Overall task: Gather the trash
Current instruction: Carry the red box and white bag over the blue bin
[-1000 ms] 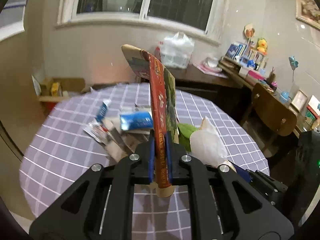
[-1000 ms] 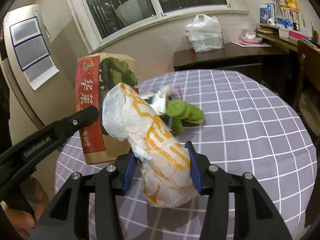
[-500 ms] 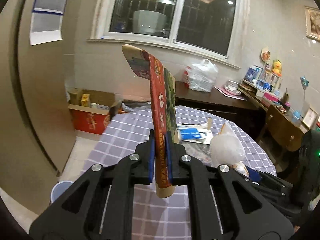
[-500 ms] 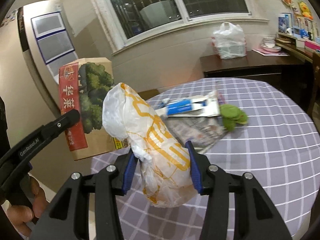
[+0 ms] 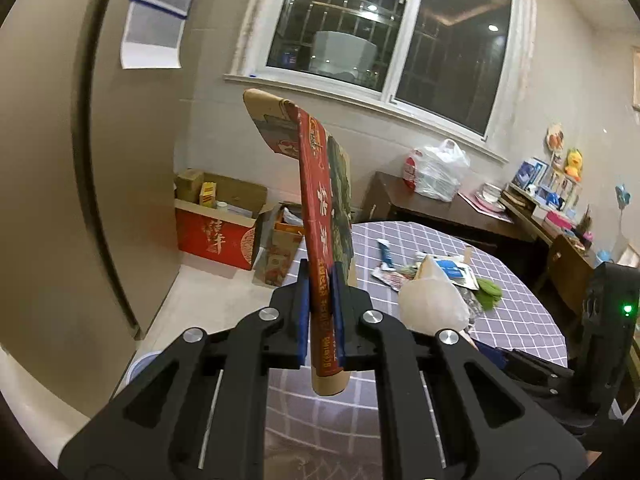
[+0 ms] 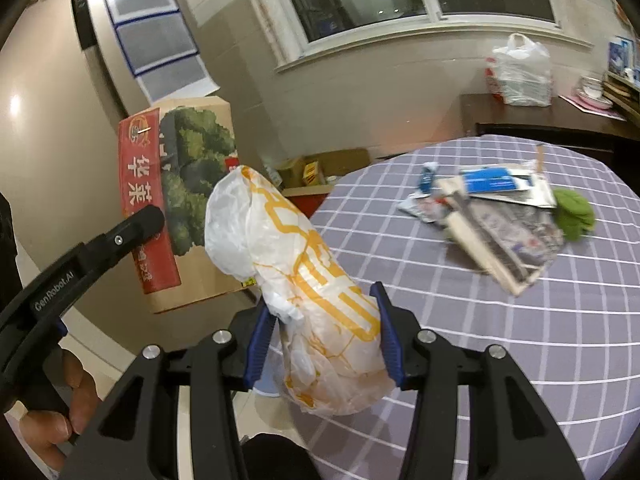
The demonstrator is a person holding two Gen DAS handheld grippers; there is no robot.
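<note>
My left gripper point(image 5: 320, 312) is shut on a flat brown paper bag point(image 5: 320, 216) with a red strip and a green print, held upright and edge-on. The same paper bag point(image 6: 176, 204) shows its face in the right wrist view, left of the table. My right gripper point(image 6: 322, 336) is shut on a crumpled white plastic bag with orange print point(image 6: 304, 288). That plastic bag point(image 5: 432, 300) also appears at the right of the left wrist view. More trash point(image 6: 492, 216) lies in a pile on the round checked table point(image 6: 480, 320): wrappers, a blue-and-white box, a green leafy scrap point(image 6: 574, 214).
Open cardboard boxes point(image 5: 220, 220) stand on the floor by the wall under the window. A pale blue rim point(image 5: 138, 364) shows on the floor below my left gripper. A dark sideboard point(image 5: 440, 208) with a filled white bag point(image 5: 436, 172) lies beyond the table, a wooden chair point(image 5: 568, 256) to its right.
Both grippers have swung left, away from the table, each keeping its load. The trash pile has slid to the right of both views, and the wall and floor boxes have come into sight.
</note>
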